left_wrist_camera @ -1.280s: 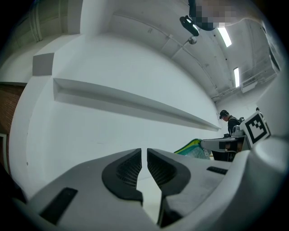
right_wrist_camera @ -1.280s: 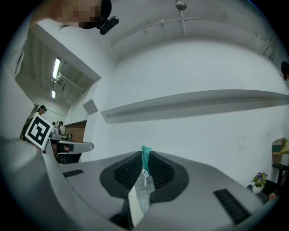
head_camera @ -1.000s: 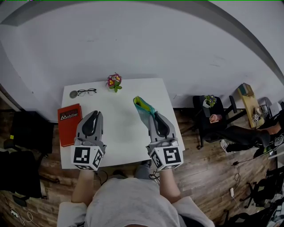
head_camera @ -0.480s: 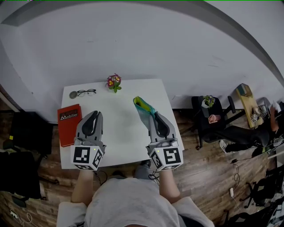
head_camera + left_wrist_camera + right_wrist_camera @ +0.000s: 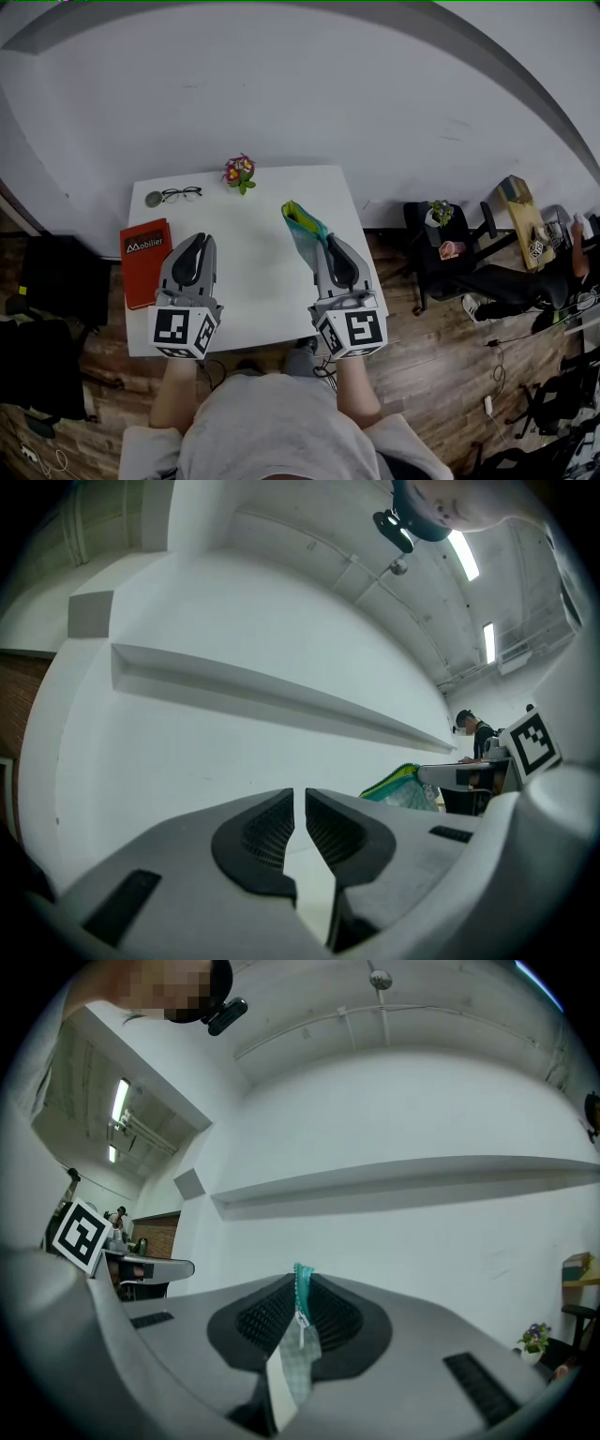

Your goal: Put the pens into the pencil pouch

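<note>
The right gripper (image 5: pixel 330 246) is clamped tight on the edge of the green pencil pouch (image 5: pixel 301 225), at the right side of the white table (image 5: pixel 253 281). The left gripper (image 5: pixel 198 242), jaws almost touching, holds nothing. That thin pinch on fabric could slip, letting the pouch sag shut; no pens are visible.

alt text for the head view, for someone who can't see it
Seen from above, a person's right hand-held gripper pinches a green-teal pencil pouch at a white table; the left hand-held gripper holds nothing. A red book, glasses and a small flowering plant sit along its edges.
</note>
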{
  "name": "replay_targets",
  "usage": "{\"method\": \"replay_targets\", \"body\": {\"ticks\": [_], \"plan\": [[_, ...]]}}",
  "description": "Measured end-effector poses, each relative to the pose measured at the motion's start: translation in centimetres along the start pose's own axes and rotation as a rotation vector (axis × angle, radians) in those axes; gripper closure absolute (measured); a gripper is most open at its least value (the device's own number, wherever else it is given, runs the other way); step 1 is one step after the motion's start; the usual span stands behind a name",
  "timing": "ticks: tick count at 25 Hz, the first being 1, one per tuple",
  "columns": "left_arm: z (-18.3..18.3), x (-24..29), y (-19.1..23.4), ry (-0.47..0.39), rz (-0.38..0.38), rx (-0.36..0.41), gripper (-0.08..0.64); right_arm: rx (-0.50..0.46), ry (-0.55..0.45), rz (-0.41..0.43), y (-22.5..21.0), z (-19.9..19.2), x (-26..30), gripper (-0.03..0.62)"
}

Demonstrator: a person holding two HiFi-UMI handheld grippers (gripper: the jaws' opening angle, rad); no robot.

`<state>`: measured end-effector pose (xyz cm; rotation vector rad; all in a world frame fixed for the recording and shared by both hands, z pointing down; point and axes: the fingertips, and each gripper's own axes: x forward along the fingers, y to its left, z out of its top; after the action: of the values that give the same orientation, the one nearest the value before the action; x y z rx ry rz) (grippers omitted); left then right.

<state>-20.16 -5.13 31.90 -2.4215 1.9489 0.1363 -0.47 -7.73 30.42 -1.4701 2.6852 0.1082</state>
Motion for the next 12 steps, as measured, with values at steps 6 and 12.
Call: {"method": "replay_targets", "body": {"ticks": [6,12], "plan": [[-0.21,0.27,0.11,0.002,-0.004,0.003,0.503,-0.011,0.002,0.004,-0.12,-0.31,0.17,0.531],[-0.3,0.38,0.19,0.005,-0.001,0.0,0.503,-0.006,0.008,-0.001,-0.25,-0.45,0.24,0.531]]}}
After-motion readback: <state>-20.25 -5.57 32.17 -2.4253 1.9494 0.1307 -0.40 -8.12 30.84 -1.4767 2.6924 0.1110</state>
